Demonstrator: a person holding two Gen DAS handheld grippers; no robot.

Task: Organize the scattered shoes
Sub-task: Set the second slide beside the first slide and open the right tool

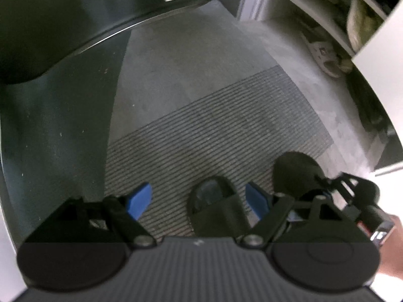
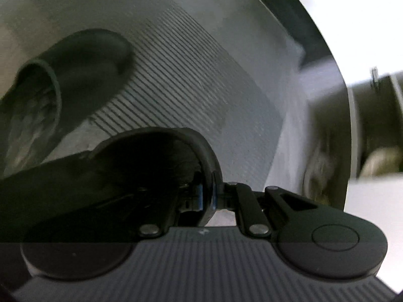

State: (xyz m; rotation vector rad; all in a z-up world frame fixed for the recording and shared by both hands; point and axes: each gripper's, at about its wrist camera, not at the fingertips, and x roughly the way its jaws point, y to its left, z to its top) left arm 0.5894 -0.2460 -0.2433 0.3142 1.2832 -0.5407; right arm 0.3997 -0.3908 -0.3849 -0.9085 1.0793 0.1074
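Matt black rubbery slide sandal (image 1: 214,206), coarse ribbed grey doormat (image 1: 201,130), rough pale concrete-like floor (image 1: 191,58), matt ridged plastic gripper housing.

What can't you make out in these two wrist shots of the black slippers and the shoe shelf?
- Left wrist view: the heel of the black slipper between the open left gripper is hidden by the gripper body.
- Left wrist view: the shoes on the white shelf are cut off by the lens edge.
- Right wrist view: the pale shoe is motion-blurred.
- Right wrist view: the held slipper blocks the right gripper on its left.
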